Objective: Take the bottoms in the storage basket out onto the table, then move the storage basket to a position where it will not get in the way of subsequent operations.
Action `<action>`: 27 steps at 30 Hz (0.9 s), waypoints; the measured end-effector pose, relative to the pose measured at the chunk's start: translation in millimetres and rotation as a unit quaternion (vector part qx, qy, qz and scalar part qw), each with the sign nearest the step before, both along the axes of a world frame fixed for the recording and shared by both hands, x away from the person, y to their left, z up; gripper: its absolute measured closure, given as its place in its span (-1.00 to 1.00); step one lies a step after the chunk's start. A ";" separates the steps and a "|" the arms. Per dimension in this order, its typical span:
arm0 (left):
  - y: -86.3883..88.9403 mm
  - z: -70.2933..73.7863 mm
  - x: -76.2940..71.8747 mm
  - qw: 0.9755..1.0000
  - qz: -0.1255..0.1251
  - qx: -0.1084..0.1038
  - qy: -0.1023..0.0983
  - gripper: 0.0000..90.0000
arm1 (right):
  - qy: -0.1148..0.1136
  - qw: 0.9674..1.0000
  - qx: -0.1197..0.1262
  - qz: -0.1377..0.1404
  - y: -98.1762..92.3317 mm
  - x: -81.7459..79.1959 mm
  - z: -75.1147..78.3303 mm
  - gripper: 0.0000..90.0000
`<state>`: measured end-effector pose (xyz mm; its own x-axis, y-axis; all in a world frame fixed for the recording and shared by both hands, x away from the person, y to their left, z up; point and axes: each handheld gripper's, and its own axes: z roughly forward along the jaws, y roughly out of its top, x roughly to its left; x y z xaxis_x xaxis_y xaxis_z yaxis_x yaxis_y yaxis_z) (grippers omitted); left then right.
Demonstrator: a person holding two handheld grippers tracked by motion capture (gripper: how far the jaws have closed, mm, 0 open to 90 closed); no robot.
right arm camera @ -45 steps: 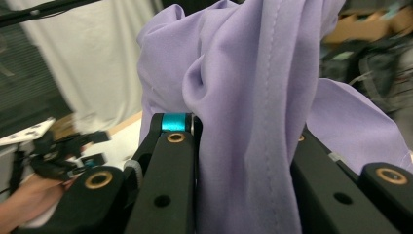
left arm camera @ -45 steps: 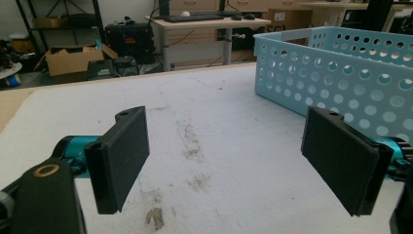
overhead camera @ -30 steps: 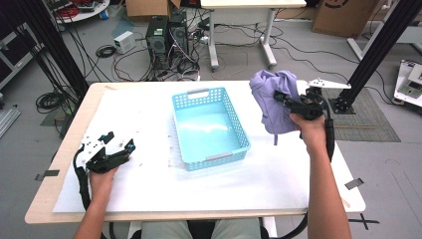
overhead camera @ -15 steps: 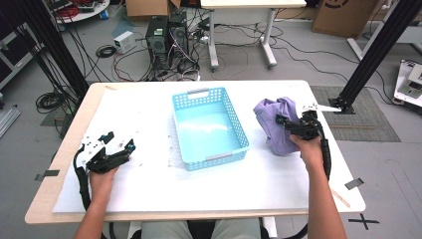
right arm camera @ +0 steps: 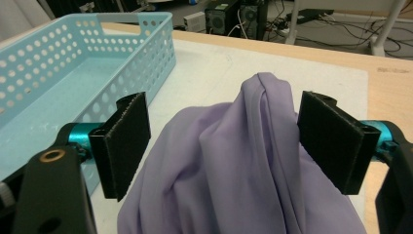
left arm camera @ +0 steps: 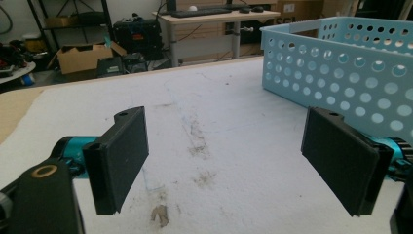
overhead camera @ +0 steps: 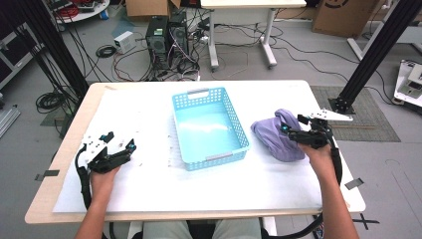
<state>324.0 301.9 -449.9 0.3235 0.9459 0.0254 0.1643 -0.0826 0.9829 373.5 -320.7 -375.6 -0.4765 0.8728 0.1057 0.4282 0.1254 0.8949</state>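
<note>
A crumpled purple cloth (overhead camera: 272, 135) lies in a heap on the white table cover, to the right of the light blue perforated basket (overhead camera: 206, 92). My right gripper (overhead camera: 287, 129) sits over the heap's right side. Its jaws have just been opening and now stand wide apart in the right gripper view, where a peak of the cloth (right arm camera: 229, 165) rises between them without being squeezed by the gripper (right arm camera: 224, 144). The basket (right arm camera: 73, 58) is empty. My left gripper (overhead camera: 125, 151) rests near the table's left front, open, with nothing between its jaws (left arm camera: 229, 161).
The basket wall (left arm camera: 350, 73) stands just right of my left gripper. The table cover (overhead camera: 149, 189) has faint stains. The table's wooden edge runs close behind the cloth on the right. Computers, cables, desks and black frame posts stand on the floor beyond.
My right gripper brought the cloth down from the air onto the table beside the basket, and its jaws opened off it. The left gripper stayed put.
</note>
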 end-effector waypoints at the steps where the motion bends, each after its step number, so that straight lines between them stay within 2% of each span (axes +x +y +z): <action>1: -0.3 0.2 0.2 1.000 0.001 0.002 0.002 -0.61 | -0.001 1.000 -0.002 0.004 -1.3 -2.8 0.0 -0.54; 5: 0.1 0.6 2.6 1.000 0.004 -0.002 0.014 -0.61 | -0.006 1.000 -0.007 0.018 -3.6 -10.0 0.5 -0.54; 8: 0.5 0.7 2.6 1.000 0.008 -0.003 0.013 -0.61 | -0.011 1.000 -0.008 0.023 -4.3 -14.8 1.3 -0.54; 12: -0.4 1.6 1.9 1.000 0.012 0.004 0.012 -0.61 | -0.010 1.000 -0.002 0.023 -4.4 -13.3 3.0 -0.54; 15: 1.1 3.5 0.0 1.000 0.018 -0.005 0.012 -0.61 | -0.010 1.000 -0.004 0.025 -2.6 -12.2 4.6 -0.54; 20: 1.3 6.6 -0.7 1.000 0.023 -0.005 0.014 -0.61 | -0.012 0.999 -0.007 0.031 1.9 -11.8 5.4 -0.54; 27: -5.1 21.7 -3.5 1.000 0.013 -0.003 0.005 -0.61 | -0.020 0.999 -0.008 0.043 13.5 -15.1 6.5 -0.54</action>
